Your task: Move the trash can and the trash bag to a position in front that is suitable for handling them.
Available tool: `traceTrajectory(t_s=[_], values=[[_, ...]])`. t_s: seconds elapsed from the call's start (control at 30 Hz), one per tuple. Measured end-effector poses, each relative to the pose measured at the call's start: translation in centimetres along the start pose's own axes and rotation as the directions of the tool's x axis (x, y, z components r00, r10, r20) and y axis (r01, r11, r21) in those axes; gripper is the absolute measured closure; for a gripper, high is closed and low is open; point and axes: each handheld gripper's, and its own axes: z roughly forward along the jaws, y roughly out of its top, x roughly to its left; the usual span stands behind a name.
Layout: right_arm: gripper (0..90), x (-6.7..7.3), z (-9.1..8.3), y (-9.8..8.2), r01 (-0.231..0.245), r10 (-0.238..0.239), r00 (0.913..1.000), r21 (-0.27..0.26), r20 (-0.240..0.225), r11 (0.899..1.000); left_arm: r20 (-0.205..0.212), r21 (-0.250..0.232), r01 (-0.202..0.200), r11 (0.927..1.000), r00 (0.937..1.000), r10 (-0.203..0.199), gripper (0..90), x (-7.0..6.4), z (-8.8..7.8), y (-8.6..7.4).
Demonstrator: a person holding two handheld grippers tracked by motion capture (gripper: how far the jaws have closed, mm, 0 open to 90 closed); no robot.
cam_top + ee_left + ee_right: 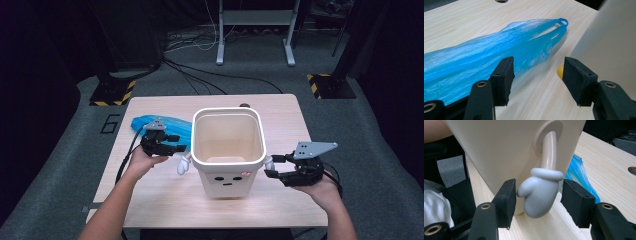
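Two grippers flank the cream bin (227, 150) on the tabletop (160, 200).

The right gripper (537, 195) has its fingers wide around the bin's glove-shaped handle (537, 195), not pressing; the left gripper (537, 75) is open just beside the blue bag (486, 57).

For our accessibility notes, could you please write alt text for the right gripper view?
The right gripper has open jaws on either side of the white mitten hand on the cream bin, not touching it. A blue plastic bag lies behind on the wooden table.

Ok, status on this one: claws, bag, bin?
Left claw open, beside blue bag. Right claw open around bin's mitten hand, no grip. Bin upright, bag flat behind it.
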Motion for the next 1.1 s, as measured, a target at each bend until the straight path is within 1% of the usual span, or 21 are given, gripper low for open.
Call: traceTrajectory(t_s=[0.13, 0.3, 0.53, 0.57, 0.6, 0.73, 0.87, 0.97, 1.0, 1.03, 1.1], values=[[44.1, 0.0, -0.1, -0.1, -0.005, 0.005, 1.0, -0.005, 0.003, 1.0, -0.014, 0.005, 0.017, 0.9998, 0.9998, -0.017, 42.3, 0.5, 1.1, -0.2], [44.1, 0.0, -0.2, -0.2, -0.005, 0.005, 1.0, -0.008, 0.006, 1.0, -0.034, 0.026, 0.021, 0.9994, 0.9992, -0.02, 42.1, 0.9, 2.5, -0.4], [44.1, 0.0, -0.1, -0.3, -0.006, 0.006, 1.0, -0.006, 0.005, 1.0, -0.045, 0.041, 0.041, 0.9983, 0.9982, -0.039, 37.6, 1.4, 4.2, -0.8], [44.2, 0.0, -0.1, -0.3, -0.007, 0.007, 1.0, -0.007, 0.006, 1.0, -0.045, 0.041, 0.041, 0.9983, 0.9982, -0.039, 37.1, 1.4, 4.2, -0.8], [44.2, 0.0, -0.2, -0.4, -0.009, 0.009, 0.9999, -0.007, 0.008, 1.0, -0.057, 0.034, 0.052, 0.998, 0.9971, -0.05, 36.5, 1.5, 4.7, -0.9], [44.1, 0.0, -0.3, -0.4, -0.01, 0.01, 0.9999, -0.011, 0.01, 1.0, -0.083, 0.033, 0.069, 0.9971, 0.9944, -0.066, 34.0, 1.7, 5.8, -1.0], [44.2, 0.1, -0.4, -0.6, -0.014, 0.014, 0.9998, -0.011, 0.013, 1.0, -0.105, 0.043, 0.072, 0.9965, 0.9922, -0.067, 34.2, 1.8, 7.0, -1.1], [44.1, 0.1, -0.5, -0.7, -0.015, 0.015, 0.9998, -0.012, 0.015, 1.0, -0.113, 0.045, 0.071, 0.9964, 0.9914, -0.066, 34.4, 1.9, 7.7, -1.2], [44.1, 0.1, -0.5, -0.7, -0.016, 0.017, 0.9997, -0.013, 0.016, 1.0, -0.113, 0.045, 0.071, 0.9964, 0.9914, -0.066, 34.6, 1.9, 7.7, -1.2], [44.1, 0.1, -0.5, -0.7, -0.016, 0.017, 0.9997, -0.013, 0.016, 1.0, -0.123, 0.053, 0.069, 0.9962, 0.9905, -0.062, 34.6, 2.0, 7.9, -1.3], [44.1, 0.1, -0.6, -0.8, -0.019, 0.019, 0.9996, -0.015, 0.018, 1.0, -0.156, 0.063, 0.084, 0.9945, 0.9851, -0.073, 34.5, 2.3, 8.4, -1.4]])
